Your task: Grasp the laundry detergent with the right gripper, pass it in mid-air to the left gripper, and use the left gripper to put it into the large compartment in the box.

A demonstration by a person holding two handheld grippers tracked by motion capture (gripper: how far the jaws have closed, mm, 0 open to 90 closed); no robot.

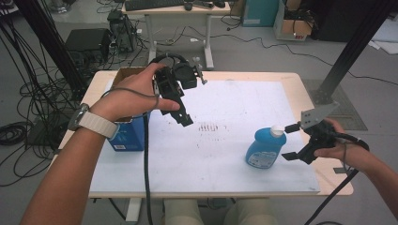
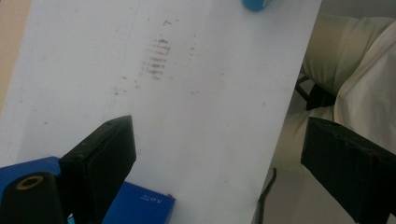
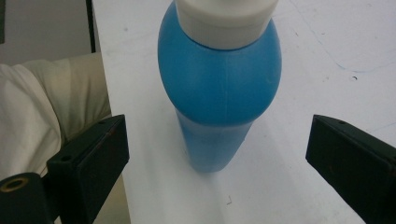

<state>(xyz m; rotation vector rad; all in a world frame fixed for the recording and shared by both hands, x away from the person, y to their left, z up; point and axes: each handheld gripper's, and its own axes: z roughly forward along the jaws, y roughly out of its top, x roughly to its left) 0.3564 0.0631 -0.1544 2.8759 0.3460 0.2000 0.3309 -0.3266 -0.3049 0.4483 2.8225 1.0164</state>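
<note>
A blue bottle (image 1: 264, 149) with a white cap (image 1: 277, 131) stands on the white board (image 1: 220, 103) at the right. My right gripper (image 1: 290, 141) hovers just to its right, open. In the right gripper view the bottle (image 3: 219, 79) rises between the spread jaws of the right gripper (image 3: 217, 140), and neither pad touches it. My left gripper (image 1: 180, 115) hangs above the board's left part, tilted down toward the middle. In its own view the left gripper (image 2: 219, 140) is open with nothing in it. A blue box (image 1: 129, 133) stands under the left wrist.
The board lies on a wooden table (image 1: 300, 89). The blue box (image 2: 140, 205) is close to the left jaw. The person's legs (image 1: 206, 211) are at the near edge. A desk (image 1: 178, 14), cables (image 1: 28, 93) and black frame posts (image 1: 352, 47) stand beyond the table.
</note>
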